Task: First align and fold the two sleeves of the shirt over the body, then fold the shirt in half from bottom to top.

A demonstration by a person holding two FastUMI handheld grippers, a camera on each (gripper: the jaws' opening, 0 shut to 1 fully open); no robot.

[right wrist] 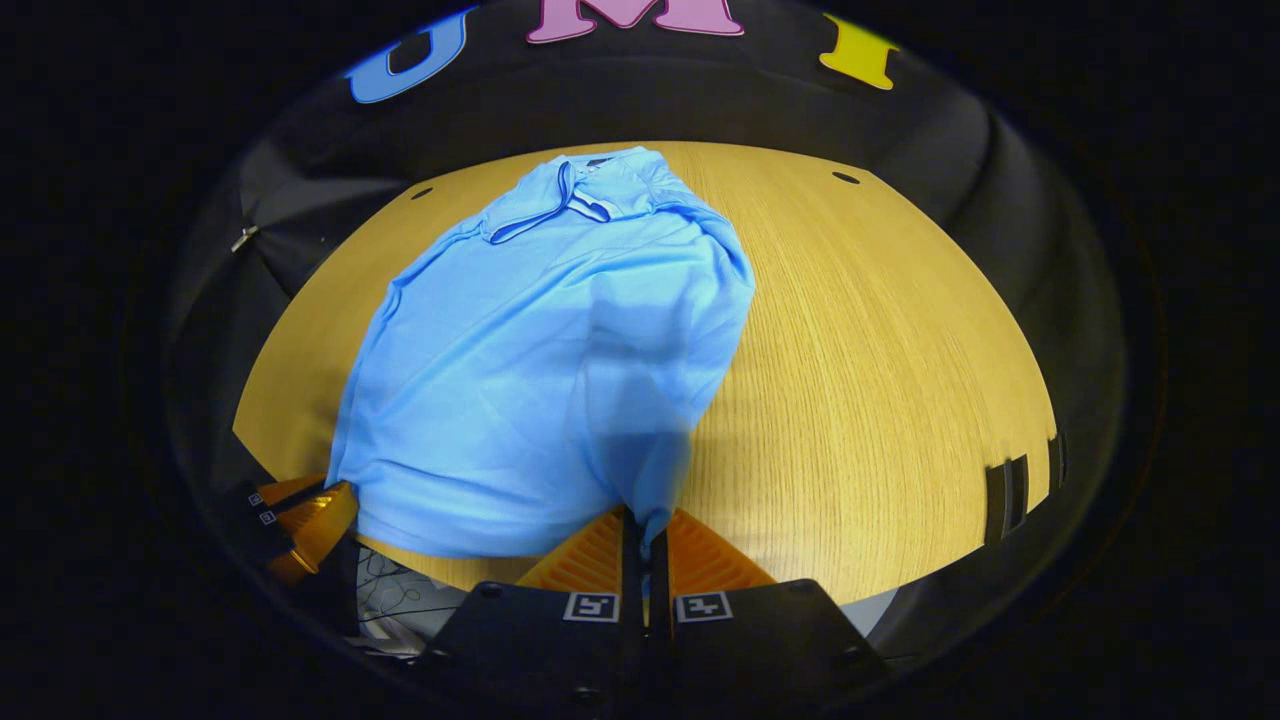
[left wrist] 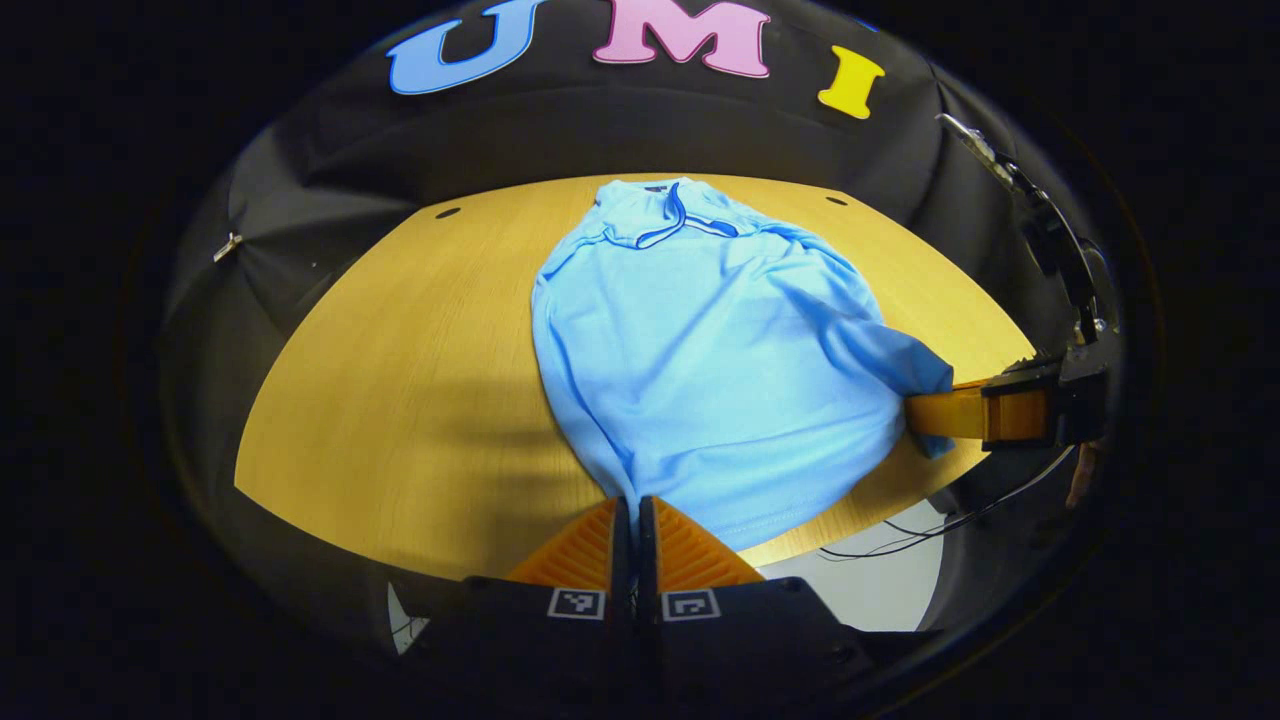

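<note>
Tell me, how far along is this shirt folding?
The sleeves look already folded in: the light blue polo shirt on the wooden table shows as a narrow body with none sticking out. In hand: the left gripper and right gripper each pinch a bottom corner of the hem. Left: carrying that hem up to the collar, which lies flat at the far end.

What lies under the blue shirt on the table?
The wooden table lies under the shirt; its bare top shows all round the cloth. Whatever else sits beneath is covered, including any folded-in sleeves.
</note>
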